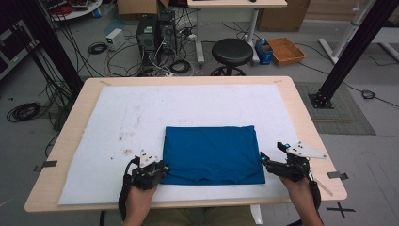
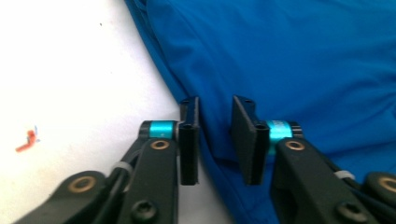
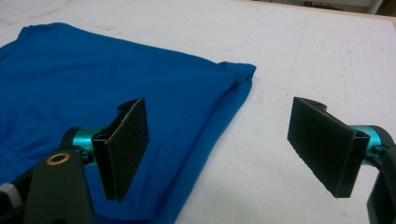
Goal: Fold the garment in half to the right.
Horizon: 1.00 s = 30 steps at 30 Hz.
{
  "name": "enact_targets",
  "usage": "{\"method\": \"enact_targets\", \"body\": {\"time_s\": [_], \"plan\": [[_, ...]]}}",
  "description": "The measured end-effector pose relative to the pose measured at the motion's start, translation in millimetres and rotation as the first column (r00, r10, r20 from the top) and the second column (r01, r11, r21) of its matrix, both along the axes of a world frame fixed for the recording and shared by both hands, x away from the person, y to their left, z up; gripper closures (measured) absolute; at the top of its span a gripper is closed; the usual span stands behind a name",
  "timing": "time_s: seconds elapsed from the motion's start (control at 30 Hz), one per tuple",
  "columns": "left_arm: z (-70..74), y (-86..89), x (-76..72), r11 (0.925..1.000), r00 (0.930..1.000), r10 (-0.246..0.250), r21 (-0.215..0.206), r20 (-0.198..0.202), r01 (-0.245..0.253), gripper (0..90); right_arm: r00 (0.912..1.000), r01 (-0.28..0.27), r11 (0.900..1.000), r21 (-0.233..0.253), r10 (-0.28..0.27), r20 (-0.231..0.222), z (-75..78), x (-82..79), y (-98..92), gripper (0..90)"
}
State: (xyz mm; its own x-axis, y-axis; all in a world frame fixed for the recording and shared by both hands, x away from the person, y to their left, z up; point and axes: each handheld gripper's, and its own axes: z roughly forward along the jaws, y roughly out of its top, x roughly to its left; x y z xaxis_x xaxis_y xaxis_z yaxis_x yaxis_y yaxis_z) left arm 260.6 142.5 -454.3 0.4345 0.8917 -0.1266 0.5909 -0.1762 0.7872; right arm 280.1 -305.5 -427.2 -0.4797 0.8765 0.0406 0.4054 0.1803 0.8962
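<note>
On the white mat (image 1: 117, 117), folded blue cloth (image 1: 211, 153) lying crosswise, left claw (image 2: 215, 140) narrowly apart at its edge, right claw (image 3: 229, 149) wide apart.

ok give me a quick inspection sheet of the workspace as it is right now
surface: wooden table under a white mat with brownish stains left of centre.
job's things: folded blue cloth lying flat on the mat's near half.
clutter: nothing seen on the mat besides the cloth.
grippers: left gripper at the cloth's near left corner, jaws narrowly apart over its edge; right gripper at the near right edge, jaws wide, one over the cloth, one over the mat.
cables: loose cables on the floor beyond the table.
surroundings: black stool, computer towers, cardboard tray.
</note>
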Motion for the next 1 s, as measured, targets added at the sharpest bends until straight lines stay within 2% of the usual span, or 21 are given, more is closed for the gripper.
{"method": "enact_targets", "body": {"time_s": [0.07, 0.1, 0.17, 0.27, 0.37, 0.47, 0.67, 0.87, 1.0], "plan": [[0.1, 1.0, 0.2, 0.9996, 0.9998, -0.014, -0.026, -0.015, 0.014, 81.2, 1.0000, -0.004, 1.000, 0.007, 0.004, -0.001, 3.3, 1.9, 2.4, 20.2], [0.2, 0.6, 0.2, 0.9996, 0.9998, -0.018, -0.022, -0.013, 0.018, 85.1, 1.0000, -0.007, 1.000, 0.012, 0.007, 0.001, 5.3, 3.7, 4.5, 20.2], [0.5, 1.0, 1.0, 0.9994, 0.9994, -0.029, -0.020, -0.016, 0.029, 85.5, 0.9997, -0.023, 1.000, 0.014, 0.023, 0.005, 10.8, 8.8, 11.5, 20.2], [0.4, 4.1, 3.1, 0.9984, 0.9989, -0.037, -0.045, -0.029, 0.036, 85.7, 0.9975, -0.070, 0.997, 0.014, 0.070, 0.003, 20.7, 20.2, 31.2, 20.2], [0.1, 5.1, 4.0, 0.9976, 0.9986, -0.041, -0.057, -0.033, 0.039, 85.7, 0.9914, -0.131, 0.991, 0.026, 0.131, -0.002, 30.5, 39.3, 60.2, 20.2], [-0.5, 6.3, 4.3, 0.9968, 0.9983, -0.048, -0.066, -0.034, 0.045, 85.6, 0.9826, -0.185, 0.983, 0.011, 0.185, -0.014, 38.6, 62.0, 94.8, 20.2], [-1.3, 7.6, 5.3, 0.9959, 0.9977, -0.061, -0.068, -0.029, 0.059, 85.5, 0.9609, -0.269, 0.963, -0.028, 0.266, -0.075, 45.8, 102.1, 160.0, 20.3], [-1.5, 8.0, 5.0, 0.9960, 0.9974, -0.068, -0.060, -0.024, 0.066, 85.5, 0.9339, -0.322, 0.944, -0.067, 0.305, -0.186, 35.9, 133.7, 218.9, 25.8], [-1.9, 9.0, 5.4, 0.9953, 0.9974, -0.067, -0.072, -0.028, 0.065, 85.5, 0.9181, -0.346, 0.935, -0.083, 0.319, -0.236, 26.1, 146.7, 256.1, 31.8]]}}
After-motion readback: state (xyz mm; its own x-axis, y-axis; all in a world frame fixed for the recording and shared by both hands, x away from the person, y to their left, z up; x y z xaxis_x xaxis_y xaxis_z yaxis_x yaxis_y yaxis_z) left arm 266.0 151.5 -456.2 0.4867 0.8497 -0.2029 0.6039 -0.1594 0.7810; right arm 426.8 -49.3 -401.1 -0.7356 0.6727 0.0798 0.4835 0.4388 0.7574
